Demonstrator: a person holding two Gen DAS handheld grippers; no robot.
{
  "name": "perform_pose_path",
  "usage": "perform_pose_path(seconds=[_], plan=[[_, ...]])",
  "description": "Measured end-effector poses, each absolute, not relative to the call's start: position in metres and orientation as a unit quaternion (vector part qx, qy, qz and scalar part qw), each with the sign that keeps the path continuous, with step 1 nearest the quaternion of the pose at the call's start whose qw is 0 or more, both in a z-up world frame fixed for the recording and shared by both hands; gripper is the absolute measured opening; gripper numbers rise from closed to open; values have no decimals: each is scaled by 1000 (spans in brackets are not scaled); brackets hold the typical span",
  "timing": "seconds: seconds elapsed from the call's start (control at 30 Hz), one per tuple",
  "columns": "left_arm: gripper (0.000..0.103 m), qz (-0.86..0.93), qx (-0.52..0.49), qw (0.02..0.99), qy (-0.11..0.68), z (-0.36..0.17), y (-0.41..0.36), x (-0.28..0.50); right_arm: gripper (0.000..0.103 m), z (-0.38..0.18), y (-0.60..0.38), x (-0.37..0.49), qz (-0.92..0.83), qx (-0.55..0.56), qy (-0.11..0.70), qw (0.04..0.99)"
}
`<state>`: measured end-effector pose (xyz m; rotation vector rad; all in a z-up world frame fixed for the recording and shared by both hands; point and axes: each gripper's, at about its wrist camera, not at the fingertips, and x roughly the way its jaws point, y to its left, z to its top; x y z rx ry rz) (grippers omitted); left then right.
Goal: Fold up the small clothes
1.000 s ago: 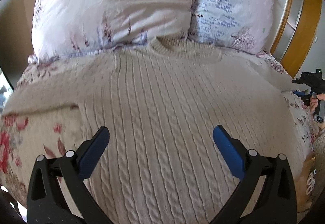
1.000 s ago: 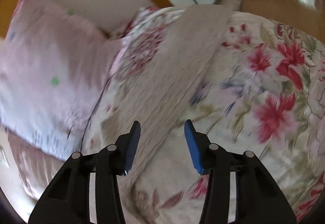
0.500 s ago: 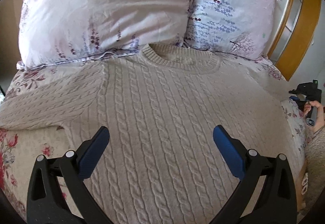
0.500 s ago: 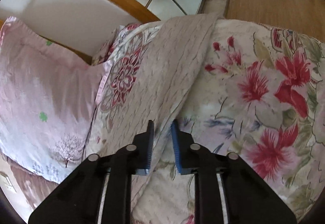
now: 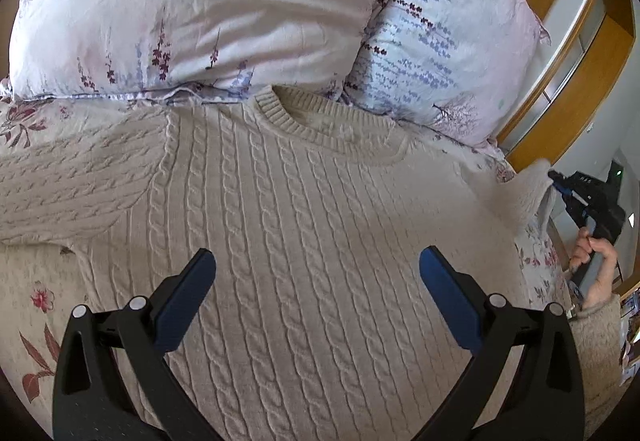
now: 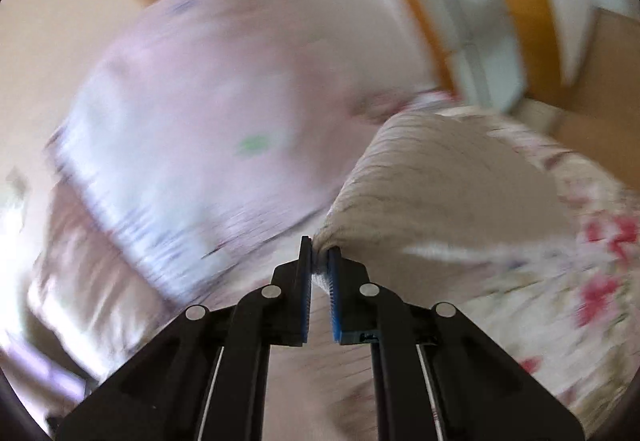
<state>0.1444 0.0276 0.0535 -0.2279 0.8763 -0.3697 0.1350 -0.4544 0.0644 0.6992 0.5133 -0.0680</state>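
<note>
Two grippers in play, one sweater. Left gripper (image 5: 316, 289) hangs over the lower body of the sweater (image 5: 304, 225), jaws spread wide, nothing between them, not touching the knit as far as I can tell. Sweater lies face up on the flowered bedspread (image 5: 36, 305), long axis running from hem near the left gripper to collar (image 5: 320, 121) at the far end, up against the two pillows (image 5: 192, 9). Left sleeve (image 5: 72, 181) stretches out flat to the left side.

Right gripper (image 6: 319, 269) is pressed together on the end of the right sleeve (image 6: 432, 197), knit pinched between the pads and pulled up off the bedspread; right wrist view is heavily blurred. In the left wrist view the same sleeve end rises at the right edge of the bed, with a hand (image 5: 596, 265) on the gripper handle just beyond it.

Key relation: sweater body lies to the left of the right gripper, so my read is the sleeve folds inward across the chest, crosswise to the long axis. Right hand is the one on that sleeve; left is nearer the hem and the flat sleeve.
</note>
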Motion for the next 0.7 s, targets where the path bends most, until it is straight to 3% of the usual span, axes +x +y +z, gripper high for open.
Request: perform_pose_path(seconds=[0.13,0.27,0.43,0.47,0.5,0.57,0.7], plan=[[101,-182,-140,877,423,54,30,150,8,66,-376,149,70,295,293,907],[101,-180,-157,870,432,48,30,153,8,23,-310,170,109,249,384,882],[101,-186,-155,865,440,43,31,150,12,-9,-300,173,114,290,435,845],[101,-185,-153,865,440,43,31,150,19,-7,-305,171,117,304,433,840],[101,-185,-152,866,438,43,32,150,33,-4,-312,169,117,324,429,835],[101,-186,-155,866,437,43,34,149,46,-1,-329,166,106,353,414,832],[101,-196,-173,860,438,43,38,149,44,2,-361,164,53,398,383,832]])
